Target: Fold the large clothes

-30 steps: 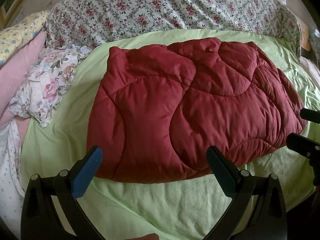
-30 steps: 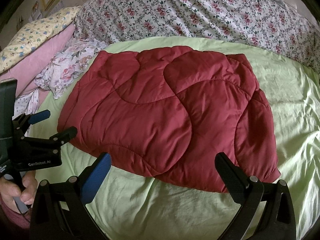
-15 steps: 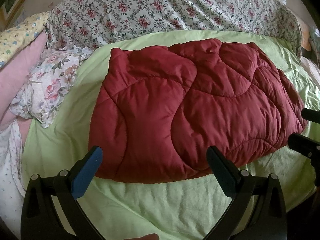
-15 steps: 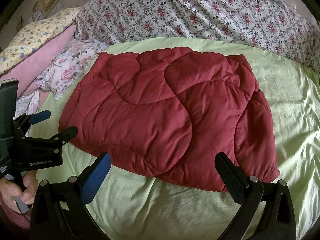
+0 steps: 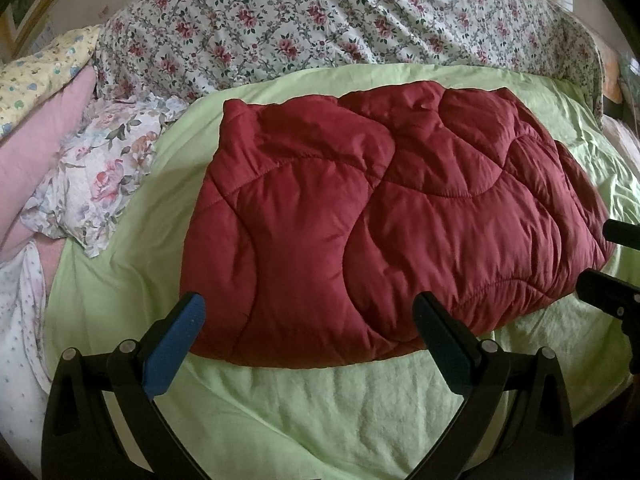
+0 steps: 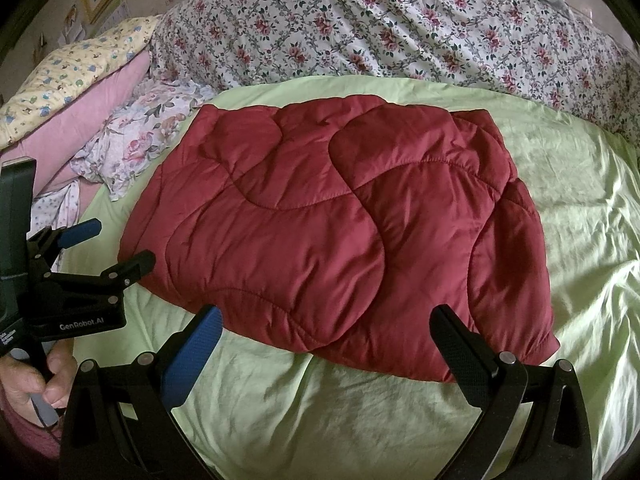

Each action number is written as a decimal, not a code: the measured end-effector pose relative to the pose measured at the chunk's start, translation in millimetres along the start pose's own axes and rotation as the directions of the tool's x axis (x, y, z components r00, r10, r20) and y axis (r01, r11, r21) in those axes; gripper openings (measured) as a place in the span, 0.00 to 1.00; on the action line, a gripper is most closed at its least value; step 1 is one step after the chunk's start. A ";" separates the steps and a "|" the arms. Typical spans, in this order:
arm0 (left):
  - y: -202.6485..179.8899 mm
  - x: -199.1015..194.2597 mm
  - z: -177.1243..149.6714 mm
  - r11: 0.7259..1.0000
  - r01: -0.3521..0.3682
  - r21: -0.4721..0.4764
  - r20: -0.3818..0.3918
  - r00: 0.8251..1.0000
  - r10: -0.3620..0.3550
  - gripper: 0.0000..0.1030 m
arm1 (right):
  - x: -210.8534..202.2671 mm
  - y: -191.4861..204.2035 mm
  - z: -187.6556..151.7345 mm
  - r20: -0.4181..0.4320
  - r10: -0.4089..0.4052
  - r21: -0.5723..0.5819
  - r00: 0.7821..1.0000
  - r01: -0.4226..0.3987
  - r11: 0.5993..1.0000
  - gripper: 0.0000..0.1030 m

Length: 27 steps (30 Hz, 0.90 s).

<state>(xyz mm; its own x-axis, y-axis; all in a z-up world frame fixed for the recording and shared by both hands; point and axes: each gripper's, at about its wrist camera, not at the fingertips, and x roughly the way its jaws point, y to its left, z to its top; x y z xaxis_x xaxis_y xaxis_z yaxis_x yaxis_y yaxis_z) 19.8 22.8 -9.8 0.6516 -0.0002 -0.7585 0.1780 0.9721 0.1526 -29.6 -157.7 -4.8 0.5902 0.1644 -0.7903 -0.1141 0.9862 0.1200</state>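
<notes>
A dark red quilted garment (image 5: 380, 220) lies folded into a thick rectangle on the light green sheet (image 5: 320, 408); it also shows in the right wrist view (image 6: 328, 236). My left gripper (image 5: 308, 320) is open and empty, hovering just short of the garment's near edge. My right gripper (image 6: 328, 328) is open and empty, just short of the near edge further right. The left gripper also shows in the right wrist view (image 6: 108, 244), held by a hand at the garment's left corner. The right gripper's fingers (image 5: 612, 292) show at the right edge of the left wrist view.
A rose-patterned bedcover (image 6: 400, 28) rises behind the garment. A floral cloth (image 5: 96, 176), a pink pillow (image 5: 36, 152) and a yellow printed pillow (image 6: 76, 68) lie at the left. Green sheet (image 6: 592, 216) spreads right of the garment.
Both grippers have stayed open and almost still. The views have shifted very slightly; the garment has not moved.
</notes>
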 end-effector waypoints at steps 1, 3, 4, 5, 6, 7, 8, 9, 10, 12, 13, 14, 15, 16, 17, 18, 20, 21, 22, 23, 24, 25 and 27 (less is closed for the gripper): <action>0.2 -0.3 -0.2 1.000 -0.002 -0.001 0.000 1.000 0.002 1.00 | 0.0 -0.1 0.1 0.000 -0.001 0.000 1.000 0.001 1.000 1.00; 0.1 -0.2 0.0 1.000 0.001 -0.002 -0.001 1.000 -0.001 1.00 | -1.4 0.1 -0.4 0.001 -0.001 -0.001 1.000 0.001 1.000 1.00; -0.2 -0.4 0.2 1.000 0.001 -0.004 -0.001 1.000 -0.001 1.00 | -1.5 -0.1 -0.4 0.002 0.000 -0.001 1.000 0.000 1.000 1.00; 0.0 -0.5 -0.2 1.000 0.001 -0.005 -0.001 1.000 -0.001 1.00 | -1.6 0.0 -0.2 0.002 0.000 -0.001 1.000 0.000 1.000 1.00; -0.1 -0.7 -0.1 1.000 0.001 -0.005 0.000 1.000 -0.001 1.00 | -1.5 -0.1 -0.4 0.001 0.000 -0.001 1.000 0.000 1.000 1.00; 0.4 -0.5 -0.2 1.000 0.002 -0.005 0.001 1.000 -0.002 1.00 | -1.4 -0.2 -0.4 0.002 0.000 -0.001 1.000 0.000 1.000 1.00; 0.6 -0.3 -0.4 1.000 0.002 -0.004 0.003 1.000 -0.002 1.00 | -1.4 -0.3 -0.4 0.002 0.000 -0.001 1.000 0.000 1.000 1.00; 0.5 -0.5 -0.4 1.000 0.001 -0.003 0.006 1.000 -0.001 1.00 | -1.4 -0.1 0.0 0.002 0.001 -0.001 1.000 -0.001 1.000 1.00; 1.1 -0.4 -0.5 1.000 0.000 -0.002 0.008 1.000 0.000 1.00 | -2.9 -0.3 0.5 0.003 0.001 -0.001 1.000 -0.001 1.000 1.00; 0.6 -0.6 -0.4 1.000 0.002 -0.001 0.009 1.000 -0.002 1.00 | -3.0 -0.1 0.9 0.003 0.000 -0.001 1.000 0.000 1.000 1.00; 0.6 -0.8 -0.5 1.000 0.001 -0.001 0.011 1.000 -0.001 1.00 | -2.8 -0.3 0.4 0.002 0.001 -0.001 1.000 -0.001 1.000 1.00; 0.1 -0.7 -0.2 1.000 0.000 0.000 0.011 1.000 0.001 1.00 | -2.9 -0.2 0.7 0.002 0.001 -0.001 1.000 -0.001 1.000 1.00; 0.8 -0.6 0.0 1.000 0.002 -0.001 0.010 1.000 -0.002 1.00 | -3.0 -0.2 0.9 0.002 0.001 -0.001 1.000 -0.001 1.000 1.00; 0.8 -0.8 -0.2 1.000 0.004 -0.001 0.010 1.000 -0.004 1.00 | -2.8 -0.3 0.3 0.003 0.000 -0.001 1.000 0.000 1.000 1.00; 0.5 -0.8 -0.2 1.000 0.003 -0.001 0.011 1.000 -0.003 1.00 | -3.1 -0.3 0.7 0.004 0.001 -0.001 1.000 -0.001 1.000 1.00; -0.4 -0.9 0.1 1.000 0.002 0.000 0.011 1.000 -0.002 1.00 | -2.8 -0.6 0.8 0.004 0.001 0.000 1.000 -0.001 1.000 1.00; -0.1 -1.1 0.3 1.000 0.004 0.001 0.013 1.000 -0.004 1.00 | -5.3 -0.3 1.5 0.006 0.001 0.002 1.000 -0.001 1.000 1.00; -0.4 -1.2 0.5 1.000 0.004 0.002 0.015 1.000 -0.004 1.00 | -5.7 -0.5 2.2 0.008 0.001 0.003 1.000 -0.001 1.000 1.00; -1.2 -1.4 0.7 1.000 0.003 0.003 0.018 1.000 -0.003 1.00 | -6.4 -0.8 2.0 0.010 0.000 0.005 1.000 0.000 1.000 1.00; -2.0 -1.7 1.1 1.000 0.001 0.005 0.022 1.000 -0.001 1.00 | -6.6 -1.0 2.2 0.012 0.000 0.007 1.000 -0.001 1.000 1.00; -2.5 -2.1 1.3 1.000 -0.001 0.006 0.026 1.000 0.001 1.00 | -6.7 -1.3 2.6 0.015 0.001 0.010 1.000 -0.001 1.000 1.00; -3.0 -2.6 1.3 1.000 -0.003 0.006 0.030 1.000 0.003 1.00 | -7.4 -1.7 3.0 0.019 0.003 0.012 1.000 -0.003 1.000 1.00; -3.7 -2.7 1.9 1.000 -0.008 0.006 0.033 0.999 0.008 1.00 | -8.2 -2.3 3.2 0.025 0.006 0.014 1.000 -0.007 1.000 1.00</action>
<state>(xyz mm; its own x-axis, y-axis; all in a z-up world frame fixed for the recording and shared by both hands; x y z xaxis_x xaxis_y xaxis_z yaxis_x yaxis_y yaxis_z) 18.7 18.8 -7.1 0.6771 -0.0002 -0.7359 0.1770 0.9707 0.1626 -31.6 -161.2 3.3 0.6096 0.1709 -0.7741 -0.1065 0.9853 0.1337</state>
